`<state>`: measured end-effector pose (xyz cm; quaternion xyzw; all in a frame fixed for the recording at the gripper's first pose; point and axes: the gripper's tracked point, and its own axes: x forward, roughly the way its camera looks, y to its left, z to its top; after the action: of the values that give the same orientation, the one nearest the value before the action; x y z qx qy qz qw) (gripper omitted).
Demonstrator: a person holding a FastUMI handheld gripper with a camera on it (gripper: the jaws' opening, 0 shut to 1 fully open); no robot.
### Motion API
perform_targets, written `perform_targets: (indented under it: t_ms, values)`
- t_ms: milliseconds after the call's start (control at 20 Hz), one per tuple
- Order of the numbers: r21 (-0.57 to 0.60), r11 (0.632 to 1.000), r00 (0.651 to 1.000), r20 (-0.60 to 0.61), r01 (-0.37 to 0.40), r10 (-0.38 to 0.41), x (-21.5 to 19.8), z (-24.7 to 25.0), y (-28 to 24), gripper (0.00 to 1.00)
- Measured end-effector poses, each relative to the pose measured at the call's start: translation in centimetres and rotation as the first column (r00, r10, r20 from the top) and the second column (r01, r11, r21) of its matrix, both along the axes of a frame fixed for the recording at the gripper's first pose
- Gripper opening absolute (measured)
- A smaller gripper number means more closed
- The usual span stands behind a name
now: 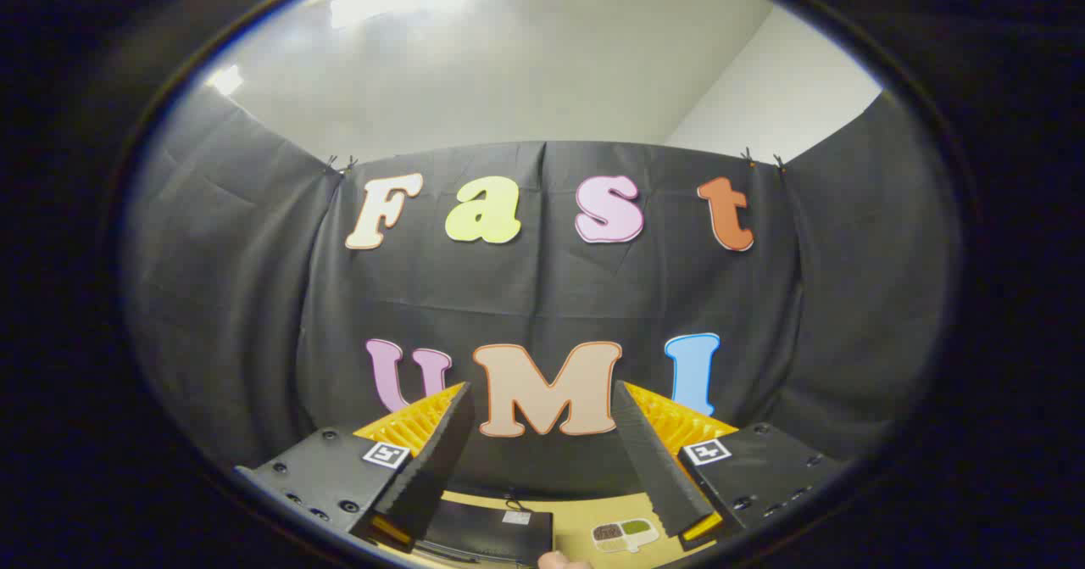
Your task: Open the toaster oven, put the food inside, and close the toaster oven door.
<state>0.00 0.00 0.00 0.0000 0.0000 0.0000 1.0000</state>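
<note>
My gripper [542,399] is held high and tilted up toward the booth's black cloth wall, its two fingers spread wide apart with nothing between them. Far below, between the fingers, the dark top of the toaster oven [487,528] rests on a tan table [572,514]. Just right of the oven lies the food [625,536], a small pale tray with a brown portion and a green portion. A fingertip of a person's hand [559,560] peeks in below the oven and the tray. The oven's door is hidden from here.
Black cloth wall [542,298] closes the back and both sides of the booth. Above it are a white wall and ceiling [509,60] with a bright light.
</note>
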Motion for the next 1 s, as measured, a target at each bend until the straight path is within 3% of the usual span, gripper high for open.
perform_targets:
  t_ms: [700,1000]
  values:
    - [0.037,0.997,0.994,-0.083,-0.062,0.065,-0.3,-3.8,3.3,1.00]
    - [0.036,0.994,0.981,-0.157,-0.106,0.110,-1.1,-9.5,6.0,1.00]
